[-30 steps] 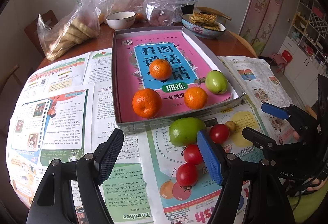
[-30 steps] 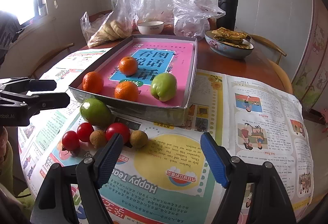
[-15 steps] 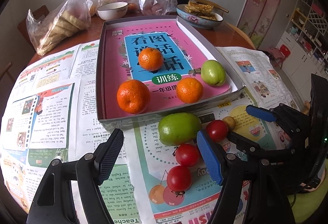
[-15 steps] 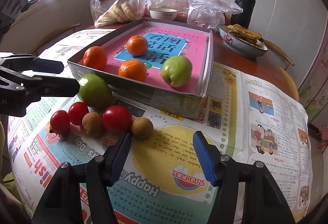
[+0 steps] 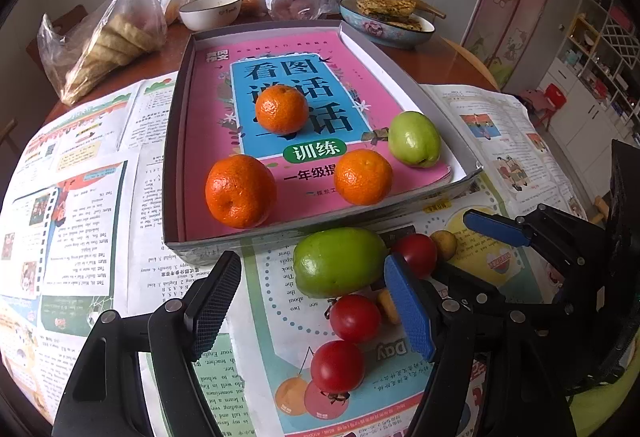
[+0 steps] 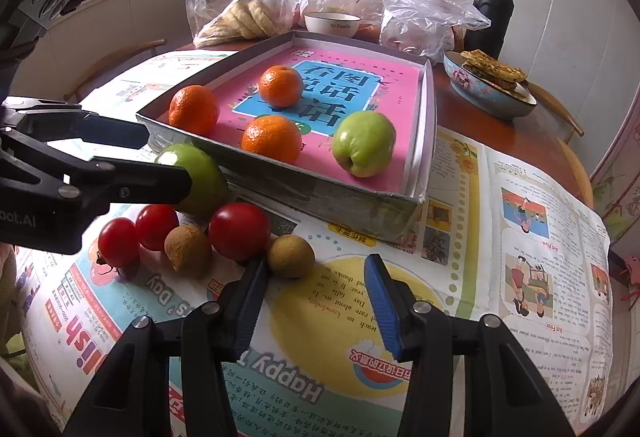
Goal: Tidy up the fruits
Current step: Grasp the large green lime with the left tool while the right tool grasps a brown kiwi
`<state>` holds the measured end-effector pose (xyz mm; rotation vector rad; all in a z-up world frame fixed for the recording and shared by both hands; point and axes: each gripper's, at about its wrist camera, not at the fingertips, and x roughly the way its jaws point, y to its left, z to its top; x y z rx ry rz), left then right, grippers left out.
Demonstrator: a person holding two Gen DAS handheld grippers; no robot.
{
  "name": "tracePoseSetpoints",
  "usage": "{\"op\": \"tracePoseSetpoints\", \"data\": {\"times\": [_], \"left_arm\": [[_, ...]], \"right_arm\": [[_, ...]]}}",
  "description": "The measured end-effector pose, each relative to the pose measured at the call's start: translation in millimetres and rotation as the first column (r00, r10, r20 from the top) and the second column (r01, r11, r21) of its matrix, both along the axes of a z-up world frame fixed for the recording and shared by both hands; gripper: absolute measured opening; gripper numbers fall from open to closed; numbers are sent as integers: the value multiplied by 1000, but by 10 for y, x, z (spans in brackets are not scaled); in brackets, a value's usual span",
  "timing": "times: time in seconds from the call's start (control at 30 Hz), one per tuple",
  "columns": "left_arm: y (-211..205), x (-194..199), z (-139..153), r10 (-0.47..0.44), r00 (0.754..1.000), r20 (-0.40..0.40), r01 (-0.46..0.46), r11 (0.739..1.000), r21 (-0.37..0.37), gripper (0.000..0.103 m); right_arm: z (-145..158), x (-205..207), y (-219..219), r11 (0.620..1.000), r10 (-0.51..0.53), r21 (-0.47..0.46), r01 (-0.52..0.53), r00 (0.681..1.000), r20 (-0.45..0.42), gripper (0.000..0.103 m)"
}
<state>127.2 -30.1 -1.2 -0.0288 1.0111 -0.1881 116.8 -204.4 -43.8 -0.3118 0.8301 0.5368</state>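
Note:
A grey tray [image 5: 172,157] [image 6: 426,141] lined with a pink book holds three oranges [image 5: 240,191] [image 6: 272,139] and a green fruit [image 5: 414,139] [image 6: 364,143]. On the newspaper in front lie a bigger green fruit [image 5: 338,261] [image 6: 208,177], three red tomatoes [image 5: 354,317] [image 6: 238,231] and two brown longans [image 6: 290,255]. My left gripper [image 5: 310,305] [image 6: 168,159] is open, just short of the big green fruit and the tomatoes. My right gripper [image 6: 316,297] [image 5: 476,249] has its jaws closing; the right-hand longan sits at its tips, untouched by the pads.
At the back of the round table stand plastic bags of bread [image 5: 108,49], a white bowl [image 5: 210,11], a patterned bowl of flatbread [image 6: 490,83] and a black flask [image 6: 492,13]. Newspaper sheets [image 6: 540,237] cover the near half. Chair backs ring the table.
Both grippers have come lower and closer to the loose fruit. The right gripper's jaws have narrowed markedly. The left gripper's jaws keep the same width.

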Motion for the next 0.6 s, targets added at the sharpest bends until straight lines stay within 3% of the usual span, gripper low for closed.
{"op": "tracePoseSetpoints", "data": {"times": [0.6], "left_arm": [[-51,102,-73,-7,1000,-30,7,1000,-27,76]], "right_arm": [[4,44,119,998,61,-7,-61,998,-7,29]]}}
